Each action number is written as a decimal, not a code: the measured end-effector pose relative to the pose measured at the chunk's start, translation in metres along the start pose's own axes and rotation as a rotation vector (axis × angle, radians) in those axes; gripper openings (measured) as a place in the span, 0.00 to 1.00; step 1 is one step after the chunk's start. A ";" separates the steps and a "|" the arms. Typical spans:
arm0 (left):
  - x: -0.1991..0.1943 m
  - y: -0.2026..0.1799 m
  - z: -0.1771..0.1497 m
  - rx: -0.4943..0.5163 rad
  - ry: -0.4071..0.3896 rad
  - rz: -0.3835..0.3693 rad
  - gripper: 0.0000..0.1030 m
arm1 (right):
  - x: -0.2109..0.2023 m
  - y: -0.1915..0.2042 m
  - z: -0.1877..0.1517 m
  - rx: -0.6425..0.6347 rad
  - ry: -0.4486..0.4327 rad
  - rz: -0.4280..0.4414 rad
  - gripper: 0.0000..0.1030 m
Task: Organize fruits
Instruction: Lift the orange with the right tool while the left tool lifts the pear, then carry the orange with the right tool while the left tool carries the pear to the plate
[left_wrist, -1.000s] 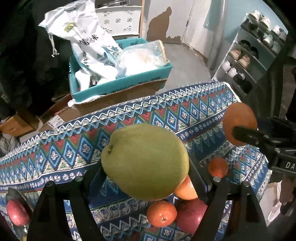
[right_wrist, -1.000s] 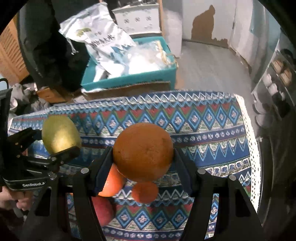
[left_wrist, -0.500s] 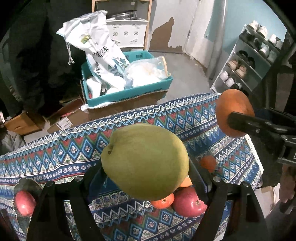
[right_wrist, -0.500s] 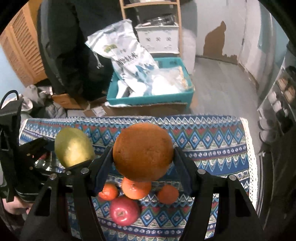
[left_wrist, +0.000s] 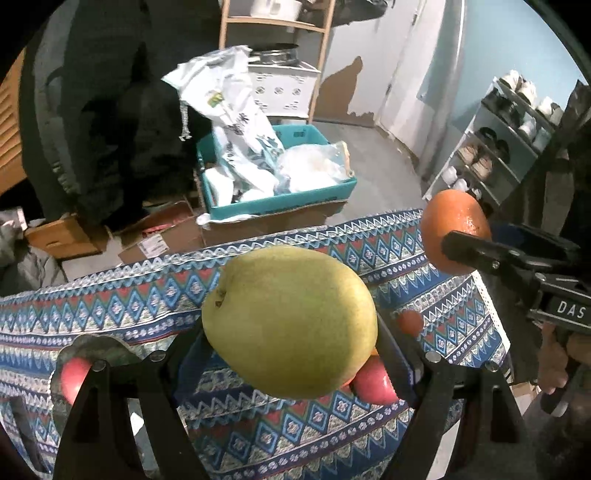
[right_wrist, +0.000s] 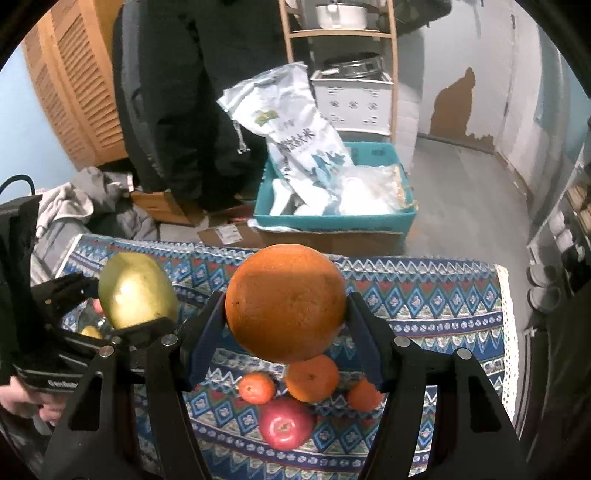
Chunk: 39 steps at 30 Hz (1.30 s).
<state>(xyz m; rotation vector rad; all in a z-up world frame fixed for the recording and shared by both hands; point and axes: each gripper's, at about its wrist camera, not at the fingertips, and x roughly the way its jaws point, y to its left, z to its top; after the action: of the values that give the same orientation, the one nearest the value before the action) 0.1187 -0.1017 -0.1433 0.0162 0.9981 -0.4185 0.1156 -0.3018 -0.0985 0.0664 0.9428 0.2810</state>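
Fruits fill both grippers, lifted above the patterned tablecloth (right_wrist: 424, 295); the left gripper (left_wrist: 291, 354) pinches a green pear (left_wrist: 290, 319), which hides most of a red apple (left_wrist: 375, 382) below it; the right gripper (right_wrist: 286, 325) clamps a large orange (right_wrist: 286, 302); under it lie three smaller oranges (right_wrist: 312, 378) and that apple; at the far left a bowl (left_wrist: 92, 345), partly blocked by a finger, holds another red fruit.
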 end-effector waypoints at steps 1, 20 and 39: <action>-0.004 0.003 -0.002 -0.007 0.000 0.001 0.81 | -0.001 0.003 0.000 -0.005 -0.004 0.005 0.63; -0.056 0.069 -0.052 -0.089 -0.023 0.076 0.81 | 0.012 0.081 0.003 -0.122 -0.002 0.136 0.63; -0.034 0.146 -0.114 -0.259 0.056 0.131 0.81 | 0.063 0.164 0.001 -0.224 0.094 0.273 0.63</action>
<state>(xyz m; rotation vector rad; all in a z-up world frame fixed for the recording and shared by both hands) 0.0608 0.0668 -0.2034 -0.1398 1.0942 -0.1674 0.1169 -0.1276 -0.1181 -0.0244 0.9905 0.6450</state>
